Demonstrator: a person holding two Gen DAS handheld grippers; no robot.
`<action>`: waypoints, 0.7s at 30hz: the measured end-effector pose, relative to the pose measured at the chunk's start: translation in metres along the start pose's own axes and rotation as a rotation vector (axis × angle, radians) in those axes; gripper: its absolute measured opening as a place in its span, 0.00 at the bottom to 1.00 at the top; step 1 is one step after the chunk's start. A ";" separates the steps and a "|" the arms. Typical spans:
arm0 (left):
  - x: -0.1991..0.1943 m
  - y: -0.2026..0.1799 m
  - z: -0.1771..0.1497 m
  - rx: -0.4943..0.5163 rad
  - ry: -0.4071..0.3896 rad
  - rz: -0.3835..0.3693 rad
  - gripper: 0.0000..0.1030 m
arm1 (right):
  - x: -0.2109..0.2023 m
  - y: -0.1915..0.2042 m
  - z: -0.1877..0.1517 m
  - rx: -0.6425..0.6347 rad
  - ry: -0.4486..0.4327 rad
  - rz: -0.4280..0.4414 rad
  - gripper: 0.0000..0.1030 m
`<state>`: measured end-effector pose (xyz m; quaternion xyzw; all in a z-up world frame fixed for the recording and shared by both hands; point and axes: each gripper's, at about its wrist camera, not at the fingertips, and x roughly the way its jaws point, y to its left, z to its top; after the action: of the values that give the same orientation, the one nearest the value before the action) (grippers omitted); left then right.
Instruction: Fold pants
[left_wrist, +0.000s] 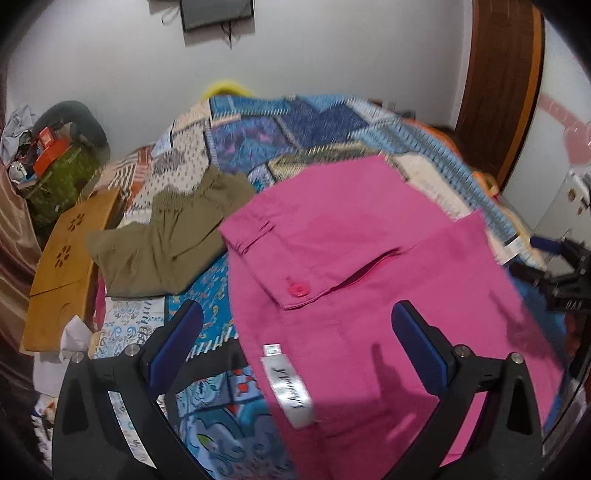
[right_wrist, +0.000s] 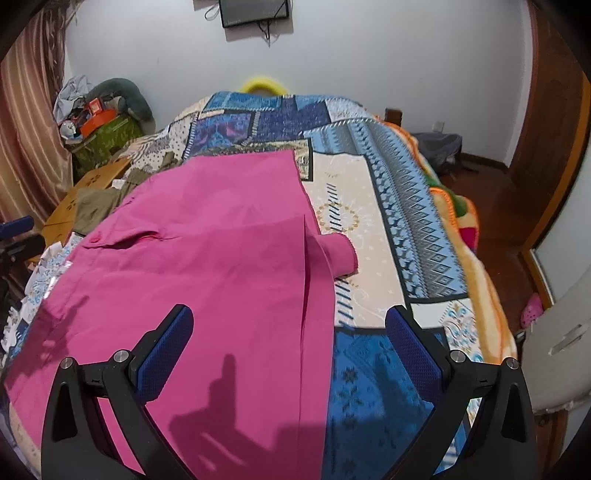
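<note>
Pink pants (left_wrist: 369, 266) lie spread flat on the patterned bedspread (left_wrist: 280, 136), waistband with a pink button (left_wrist: 298, 288) and a white label (left_wrist: 287, 391) toward me. They also show in the right wrist view (right_wrist: 207, 266), with one corner folded over at their right edge (right_wrist: 338, 254). My left gripper (left_wrist: 297, 326) is open and empty above the waistband. My right gripper (right_wrist: 288, 326) is open and empty above the pants' right edge. The right gripper also shows at the right edge of the left wrist view (left_wrist: 554, 266).
Olive-green pants (left_wrist: 166, 236) lie crumpled on the bed to the left of the pink ones. A wooden lap table (left_wrist: 62, 266) rests at the bed's left edge. A cluttered green box (right_wrist: 107, 136) stands by the curtain. The bedspread (right_wrist: 369, 206) reaches to the right; wooden floor (right_wrist: 491, 206) beyond.
</note>
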<state>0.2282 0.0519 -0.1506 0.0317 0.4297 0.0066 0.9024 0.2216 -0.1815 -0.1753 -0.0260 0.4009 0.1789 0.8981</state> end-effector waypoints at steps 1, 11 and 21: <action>0.005 0.001 -0.001 0.006 0.013 0.003 0.93 | 0.004 0.000 0.001 -0.002 0.004 0.007 0.95; 0.043 0.017 -0.006 -0.039 0.170 -0.104 0.41 | 0.042 -0.004 0.014 -0.012 0.053 0.089 0.78; 0.052 0.020 -0.006 -0.111 0.232 -0.202 0.26 | 0.062 -0.008 0.015 -0.007 0.097 0.143 0.42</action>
<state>0.2566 0.0748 -0.1940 -0.0627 0.5309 -0.0570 0.8432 0.2729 -0.1673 -0.2115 -0.0091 0.4439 0.2424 0.8626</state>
